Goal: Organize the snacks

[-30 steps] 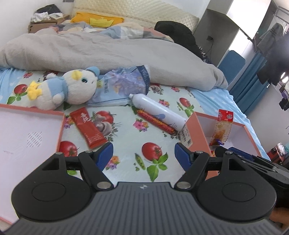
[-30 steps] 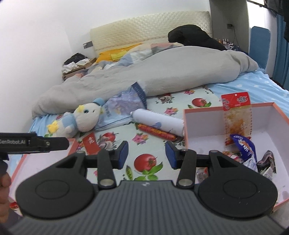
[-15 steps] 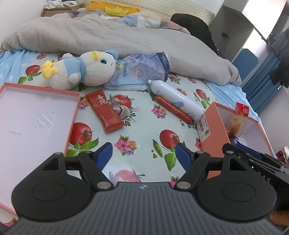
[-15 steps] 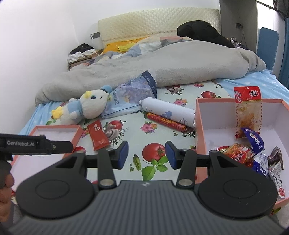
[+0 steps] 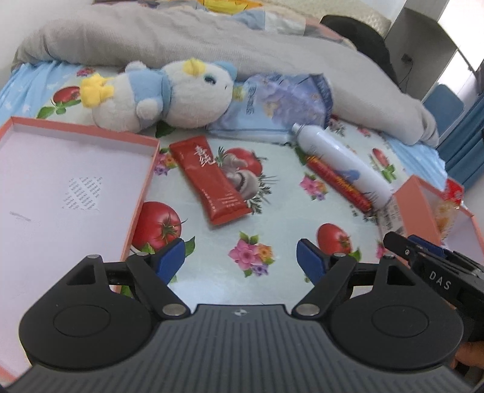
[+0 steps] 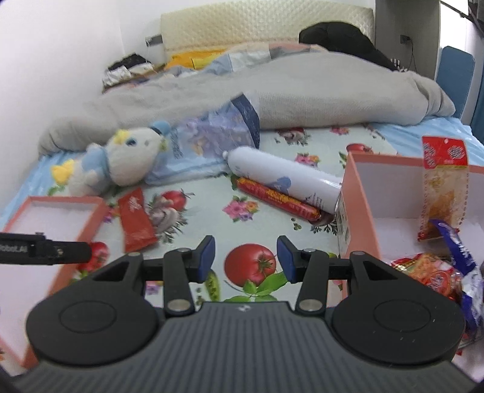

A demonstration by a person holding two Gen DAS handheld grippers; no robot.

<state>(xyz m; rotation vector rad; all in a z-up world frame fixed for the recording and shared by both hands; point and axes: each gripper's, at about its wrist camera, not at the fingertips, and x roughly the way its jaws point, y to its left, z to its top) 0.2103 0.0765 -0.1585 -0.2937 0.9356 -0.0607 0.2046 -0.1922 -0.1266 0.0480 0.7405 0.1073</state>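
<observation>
A bedroom: a bed with a sheet (image 5: 272, 229) printed with tomatoes and flowers, a grey duvet (image 5: 211, 45) bunched across its far side and a padded headboard (image 6: 257, 27) against the wall.

On the sheet a flat red snack packet (image 5: 211, 178) lies slantwise just beside the right wall of a shallow orange-rimmed lid (image 5: 142, 187), whose pale inside is bare apart from a printed patch. Beyond the packet a white and blue plush toy (image 5: 169, 96) lies on its side, touching a crumpled pale blue bag (image 5: 281, 105). A white bottle (image 5: 341, 166) lies tilted toward an orange box (image 6: 357, 193), with a long red sausage stick (image 5: 338, 181) close along its near side; in the right wrist view both reach the box's left wall. Inside the box several wrapped snacks (image 6: 438, 272) are heaped, and a clear packet with a red header (image 6: 444, 181) leans upright against the back wall.

The left gripper (image 5: 240, 260) hangs over the sheet near the red packet. Its jaws stand wide and have just been opening further, with nothing between them. The right gripper (image 6: 246, 257) hangs over a printed tomato just left of the box. Its jaws are parted about halfway and hold nothing. Each gripper shows at the edge of the other's view.
</observation>
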